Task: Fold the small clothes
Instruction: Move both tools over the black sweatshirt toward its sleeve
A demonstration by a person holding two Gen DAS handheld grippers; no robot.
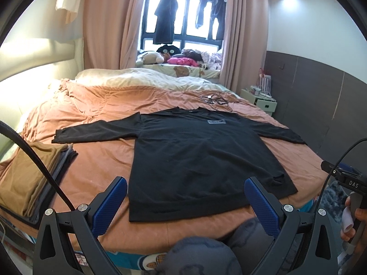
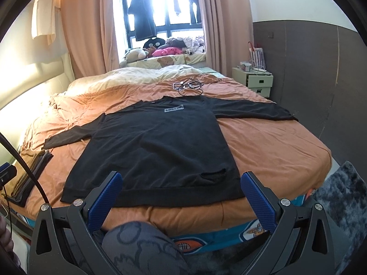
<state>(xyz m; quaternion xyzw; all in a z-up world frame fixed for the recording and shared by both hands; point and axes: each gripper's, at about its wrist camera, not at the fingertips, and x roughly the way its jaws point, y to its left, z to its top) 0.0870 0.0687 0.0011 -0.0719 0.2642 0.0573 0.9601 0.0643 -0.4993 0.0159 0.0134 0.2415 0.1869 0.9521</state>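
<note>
Left wrist view: the left tongs (image 1: 185,197) hang spread and empty just short of the hem of the black long-sleeved top (image 1: 197,158), which lies flat ahead of them on the bed (image 1: 98,171), sleeves out to either side. The right tongs (image 2: 181,192) are likewise spread, holding nothing. Folding looks not yet begun (my judgement); the next move likely calls for pinching a sleeve or hem corner. A folded stack (image 1: 29,178) sits left of the tongs, cables (image 1: 215,99) beyond the collar; neither blocks the way.
</note>
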